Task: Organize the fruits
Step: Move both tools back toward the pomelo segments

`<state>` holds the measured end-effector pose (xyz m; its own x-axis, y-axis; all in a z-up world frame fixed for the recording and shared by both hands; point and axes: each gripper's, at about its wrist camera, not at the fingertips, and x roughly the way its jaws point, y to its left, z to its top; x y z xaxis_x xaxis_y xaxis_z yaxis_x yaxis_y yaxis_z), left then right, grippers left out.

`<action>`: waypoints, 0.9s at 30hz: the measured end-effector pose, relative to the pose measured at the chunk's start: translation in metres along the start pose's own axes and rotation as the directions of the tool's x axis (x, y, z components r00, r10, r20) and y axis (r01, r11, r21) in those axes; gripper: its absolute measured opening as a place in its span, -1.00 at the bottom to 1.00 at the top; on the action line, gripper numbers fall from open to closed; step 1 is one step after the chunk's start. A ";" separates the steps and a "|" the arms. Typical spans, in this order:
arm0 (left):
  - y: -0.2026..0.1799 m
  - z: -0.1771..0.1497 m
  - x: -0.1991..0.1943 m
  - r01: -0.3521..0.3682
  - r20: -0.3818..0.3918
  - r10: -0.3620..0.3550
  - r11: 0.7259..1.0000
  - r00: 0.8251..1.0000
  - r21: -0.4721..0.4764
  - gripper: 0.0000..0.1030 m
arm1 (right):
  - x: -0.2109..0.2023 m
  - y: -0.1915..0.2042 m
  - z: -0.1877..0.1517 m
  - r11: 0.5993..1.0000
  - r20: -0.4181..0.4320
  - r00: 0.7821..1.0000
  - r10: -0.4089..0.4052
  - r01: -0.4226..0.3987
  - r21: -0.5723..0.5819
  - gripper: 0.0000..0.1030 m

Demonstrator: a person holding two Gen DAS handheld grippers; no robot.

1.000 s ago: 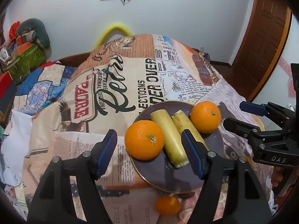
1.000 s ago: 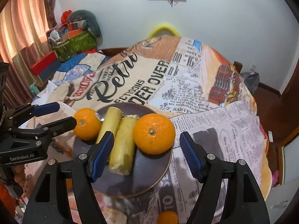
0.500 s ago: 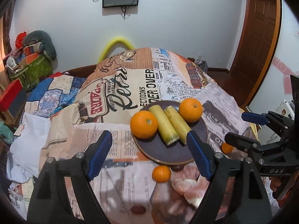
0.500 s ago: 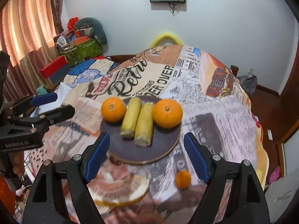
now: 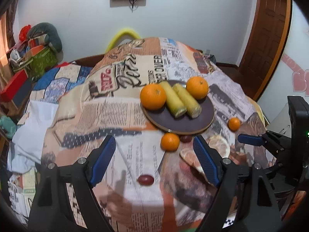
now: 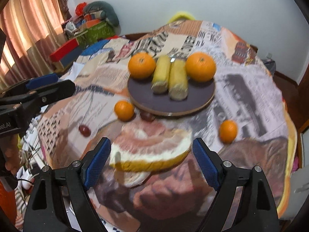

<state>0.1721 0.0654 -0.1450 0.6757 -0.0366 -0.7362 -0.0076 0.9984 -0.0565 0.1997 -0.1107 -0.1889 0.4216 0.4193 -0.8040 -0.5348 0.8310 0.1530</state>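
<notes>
A dark round plate (image 5: 181,120) (image 6: 170,100) holds two large oranges (image 5: 153,96) (image 5: 197,87) with two yellow banana pieces (image 5: 179,100) between them. On the cloth in front lie two small tangerines (image 5: 170,141) (image 5: 233,124), two red grapes (image 5: 145,179) (image 6: 84,130) and pomelo slices (image 6: 152,154). My left gripper (image 5: 154,162) is open and empty, hanging above the cloth before the plate. My right gripper (image 6: 151,164) is open and empty, with the pomelo slices lying between its fingers below.
The table is covered with a newspaper-print cloth (image 5: 115,116). Boxes and bags (image 5: 30,58) are stacked at the far left. A wooden door (image 5: 268,38) stands at the right. Curtains (image 6: 25,29) hang at the left.
Both grippers have pulled back and up from the plate. The oranges now lie farther off, and the tangerines, grapes and pomelo slices have come into view.
</notes>
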 end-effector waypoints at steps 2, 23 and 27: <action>0.002 -0.008 0.002 -0.004 -0.017 0.004 1.000 1.000 -0.005 0.60 | 0.007 0.004 -0.004 1.000 -0.020 1.000 0.000 0.000 -0.001 0.64; -0.011 -0.030 0.025 0.036 -0.101 -0.040 0.999 0.994 -0.037 0.60 | 0.002 -0.012 -0.029 1.000 -0.040 0.999 0.002 -0.002 -0.007 0.15; -0.027 -0.033 0.034 0.063 -0.122 -0.067 0.997 0.990 -0.034 0.61 | 0.003 -0.026 -0.043 0.999 -0.071 0.997 -0.040 0.040 -0.011 0.07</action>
<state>0.1711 0.0359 -0.1906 0.5796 -0.1084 -0.8076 0.0102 0.9920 -0.1258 0.1838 -0.1463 -0.2201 0.3901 0.3587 -0.8480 -0.5261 0.8427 0.1144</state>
